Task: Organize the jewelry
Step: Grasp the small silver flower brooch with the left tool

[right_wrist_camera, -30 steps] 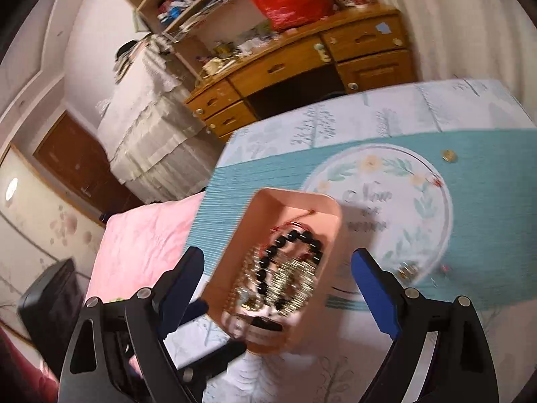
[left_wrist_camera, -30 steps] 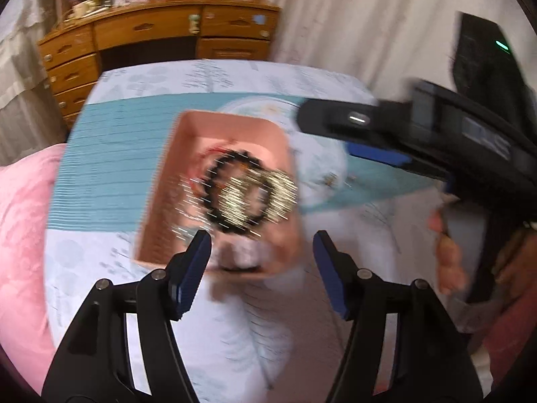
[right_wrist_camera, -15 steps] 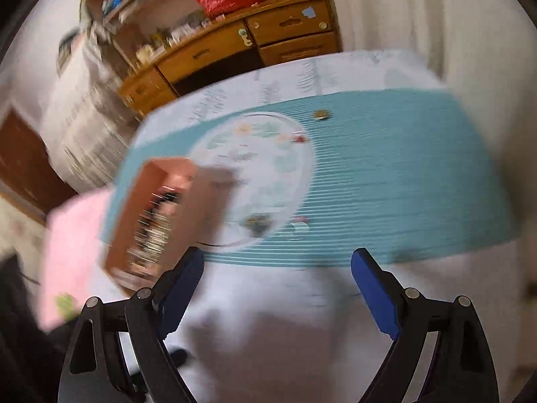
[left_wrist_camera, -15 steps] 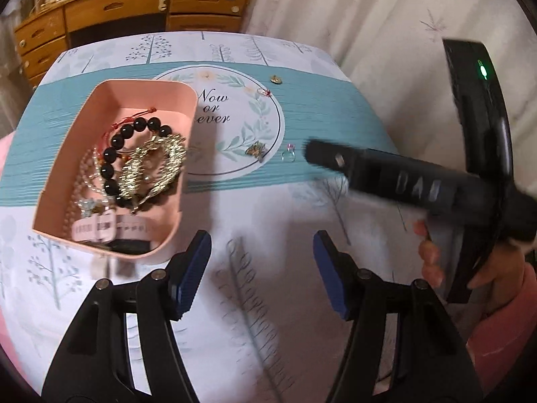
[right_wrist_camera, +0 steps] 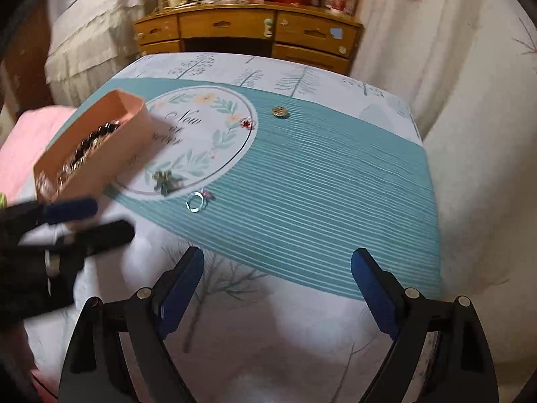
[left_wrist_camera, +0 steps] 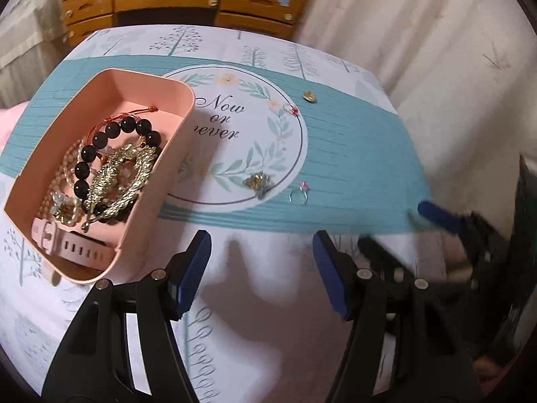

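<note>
On a teal-striped tablecloth (right_wrist_camera: 319, 181), both the left gripper (left_wrist_camera: 261, 268) and right gripper (right_wrist_camera: 278, 285) are hovering open and empty near a ring (right_wrist_camera: 195, 201) lying beside the pink box (left_wrist_camera: 100, 100), likely risking slipping

The pink box (left_wrist_camera: 157, 154) looked matt plastic, its beads (left_wrist_camera: 100, 140) glossy; the cloth (left_wrist_camera: 352, 154) ribbed, the dresser (right_wrist_camera: 248, 27) varnished wood.

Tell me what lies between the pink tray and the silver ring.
In the left wrist view, a gold brooch lies on the cloth between the pink tray and the silver ring; the right wrist view shows likewise.
</note>
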